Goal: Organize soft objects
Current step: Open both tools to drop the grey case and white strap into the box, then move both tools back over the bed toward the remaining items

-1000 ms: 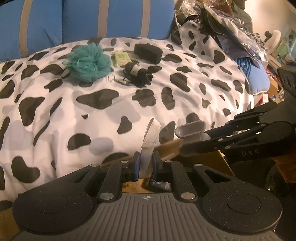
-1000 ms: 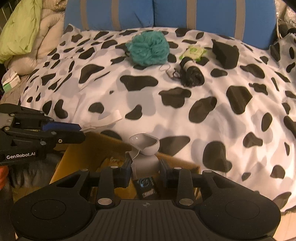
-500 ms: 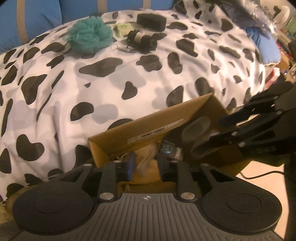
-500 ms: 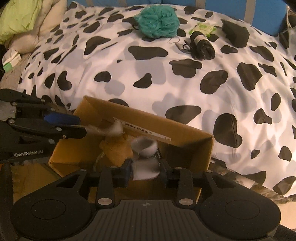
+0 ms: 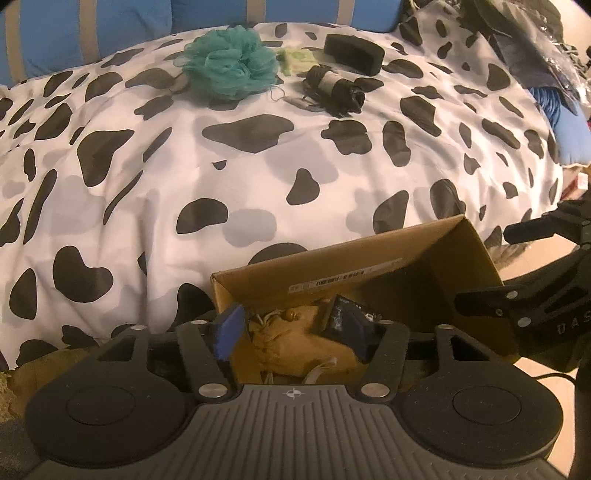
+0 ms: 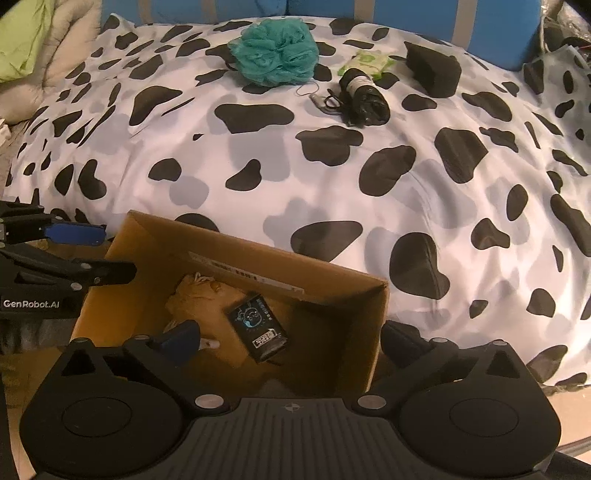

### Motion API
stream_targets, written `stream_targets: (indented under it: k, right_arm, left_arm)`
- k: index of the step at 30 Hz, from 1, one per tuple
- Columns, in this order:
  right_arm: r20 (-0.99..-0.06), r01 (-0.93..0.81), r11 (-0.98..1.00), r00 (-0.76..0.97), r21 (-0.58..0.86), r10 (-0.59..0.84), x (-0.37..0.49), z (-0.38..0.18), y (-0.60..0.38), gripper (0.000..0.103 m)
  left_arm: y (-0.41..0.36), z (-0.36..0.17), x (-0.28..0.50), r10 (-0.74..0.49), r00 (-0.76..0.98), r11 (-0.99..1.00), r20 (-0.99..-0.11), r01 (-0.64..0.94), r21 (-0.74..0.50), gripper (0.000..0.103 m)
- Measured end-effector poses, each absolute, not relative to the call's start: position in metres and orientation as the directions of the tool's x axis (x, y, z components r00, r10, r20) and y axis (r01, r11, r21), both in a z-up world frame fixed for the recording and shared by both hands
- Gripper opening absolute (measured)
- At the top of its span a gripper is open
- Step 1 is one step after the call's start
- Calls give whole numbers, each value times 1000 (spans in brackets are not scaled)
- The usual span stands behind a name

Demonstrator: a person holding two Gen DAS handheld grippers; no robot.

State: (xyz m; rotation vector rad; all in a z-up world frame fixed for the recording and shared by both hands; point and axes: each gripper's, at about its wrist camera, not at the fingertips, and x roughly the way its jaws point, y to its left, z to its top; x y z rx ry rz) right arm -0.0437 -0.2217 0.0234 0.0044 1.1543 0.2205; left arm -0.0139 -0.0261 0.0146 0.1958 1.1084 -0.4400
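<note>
An open cardboard box [image 5: 388, 251] [image 6: 314, 280] stands against the near edge of the cow-print bed. Inside lie a tan cloth pouch [image 5: 291, 339] [image 6: 195, 295], a black packet [image 5: 343, 317] [image 6: 256, 326] and a white strap end [image 5: 317, 373]. My left gripper [image 5: 295, 332] hangs over the box, its jaws opening, with nothing pressed between the blue pads. My right gripper [image 6: 290, 341] stands wide open over the box, jaws still opening and empty. Far back on the bed sit a teal bath pouf [image 5: 231, 68] [image 6: 275, 55], a black roll [image 5: 334, 88] [image 6: 364, 96], a green packet [image 6: 367, 61] and a black block [image 6: 432, 72].
Blue striped cushions [image 6: 406, 14] line the back of the bed. A green and beige pile [image 6: 29, 44] lies at the far left, dark clutter [image 5: 517, 33] at the far right. Each gripper shows in the other's view, close beside the box.
Both grippers tipped down over the box and opened. The white strap left my left jaws and the grey soft piece left my right jaws; both dropped into the box.
</note>
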Motion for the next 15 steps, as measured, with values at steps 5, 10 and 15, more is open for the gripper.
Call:
stream_targets:
  k: [5, 10, 15]
  right_arm:
    - [-905, -161, 981, 390, 113, 168, -41, 23, -223, 103]
    - [-904, -152, 983, 398, 103, 156, -40, 23, -225, 103]
    - [-902, -115, 987, 407, 110, 148, -38, 21, -234, 103]
  left_arm:
    - [-25, 15, -10, -252, 376, 909, -892, 408, -85, 60]
    - [-28, 16, -6, -246, 398, 921, -884, 379, -85, 60]
    - [-34, 15, 1, -225, 395, 928, -891, 365, -73, 60]
